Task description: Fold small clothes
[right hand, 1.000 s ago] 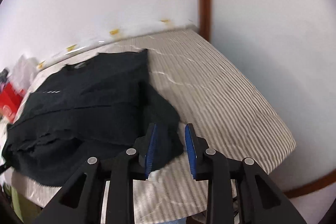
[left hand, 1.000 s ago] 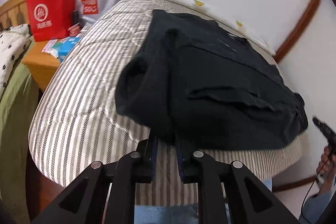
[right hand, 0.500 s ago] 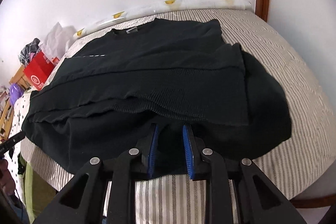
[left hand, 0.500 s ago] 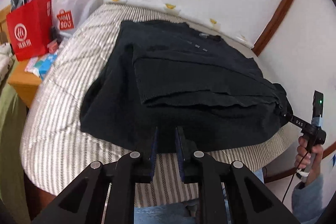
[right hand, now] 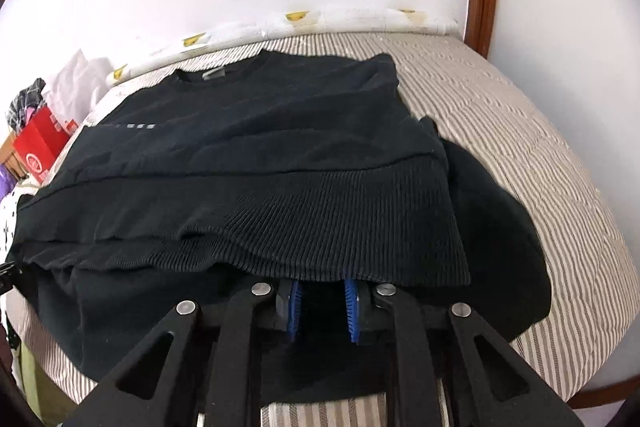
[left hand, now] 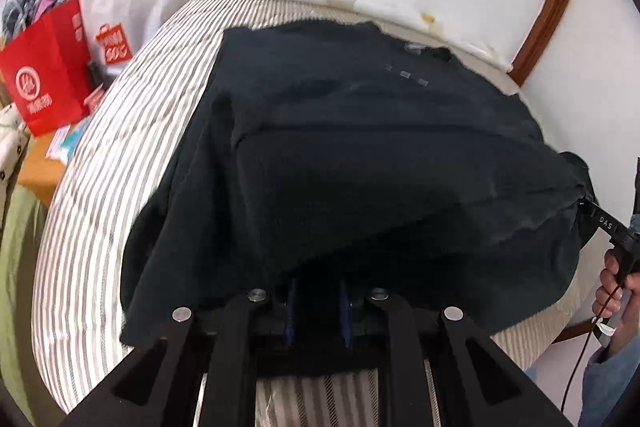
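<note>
A black sweater (left hand: 380, 155) lies spread on the striped bed (left hand: 132, 155), collar toward the wall, with its ribbed hem folded up over the body (right hand: 320, 211). My left gripper (left hand: 318, 303) is at the near left edge of the sweater, fingers slightly apart and pushed under the fold; the tips are hidden by cloth. My right gripper (right hand: 322, 307) is at the near right edge, blue pads slightly apart and under the ribbed hem. The right gripper's body also shows at the sweater's right end in the left wrist view (left hand: 608, 227).
A red paper bag (left hand: 44, 75) and a white plastic bag (left hand: 124, 11) stand on a wooden nightstand (left hand: 36, 171) left of the bed. A white wall and a brown wooden trim (left hand: 548, 3) lie behind. The bed's near edge (right hand: 340, 411) is just below the grippers.
Both grippers have moved forward to the sweater's near edge and slid under the cloth. A second ago the left gripper held a raised sleeve; that part now lies folded on the body.
</note>
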The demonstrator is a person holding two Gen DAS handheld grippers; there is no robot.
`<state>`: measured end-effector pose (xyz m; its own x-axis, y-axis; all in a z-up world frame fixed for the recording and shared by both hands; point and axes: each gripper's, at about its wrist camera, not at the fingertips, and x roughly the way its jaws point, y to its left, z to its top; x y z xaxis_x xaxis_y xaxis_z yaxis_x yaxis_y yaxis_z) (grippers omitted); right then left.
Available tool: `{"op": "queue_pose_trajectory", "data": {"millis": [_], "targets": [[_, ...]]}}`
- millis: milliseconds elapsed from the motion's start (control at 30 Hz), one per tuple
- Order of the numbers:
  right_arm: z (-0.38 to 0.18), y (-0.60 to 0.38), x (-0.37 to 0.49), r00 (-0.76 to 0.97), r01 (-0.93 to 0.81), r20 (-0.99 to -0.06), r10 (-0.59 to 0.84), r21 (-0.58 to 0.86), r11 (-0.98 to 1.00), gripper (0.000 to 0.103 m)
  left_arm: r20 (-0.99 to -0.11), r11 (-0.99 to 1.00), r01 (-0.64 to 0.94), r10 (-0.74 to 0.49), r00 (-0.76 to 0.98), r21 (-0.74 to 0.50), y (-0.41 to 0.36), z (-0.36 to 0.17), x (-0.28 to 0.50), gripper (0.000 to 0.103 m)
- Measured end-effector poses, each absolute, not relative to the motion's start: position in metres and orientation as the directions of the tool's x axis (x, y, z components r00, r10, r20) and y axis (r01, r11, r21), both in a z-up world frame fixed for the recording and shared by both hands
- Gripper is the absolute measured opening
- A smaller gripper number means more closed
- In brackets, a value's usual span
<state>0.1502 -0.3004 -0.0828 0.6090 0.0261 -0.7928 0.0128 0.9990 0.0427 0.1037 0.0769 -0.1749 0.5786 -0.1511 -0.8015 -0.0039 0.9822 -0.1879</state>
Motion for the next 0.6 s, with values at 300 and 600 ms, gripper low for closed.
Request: {"op": "queue_pose_trajectory", "data": {"millis": [300,600], "targets": [[-0.075,-0.301,0.220,0.597,0.022,-0.798,0.084,0.121,0.992,0.015,-0.731,0.967,0.008,-0.198,0.654,-0.255,0.088,-0.150,0.156,0.016],[-0.055,-0.289,0.267,0.642,-0.002,-0.765,0.057,0.073,0.997,0.019,-0.734,0.956,-0.078,-0.162,0.660,-0.281,0.108,-0.148,0.197,0.018]]}}
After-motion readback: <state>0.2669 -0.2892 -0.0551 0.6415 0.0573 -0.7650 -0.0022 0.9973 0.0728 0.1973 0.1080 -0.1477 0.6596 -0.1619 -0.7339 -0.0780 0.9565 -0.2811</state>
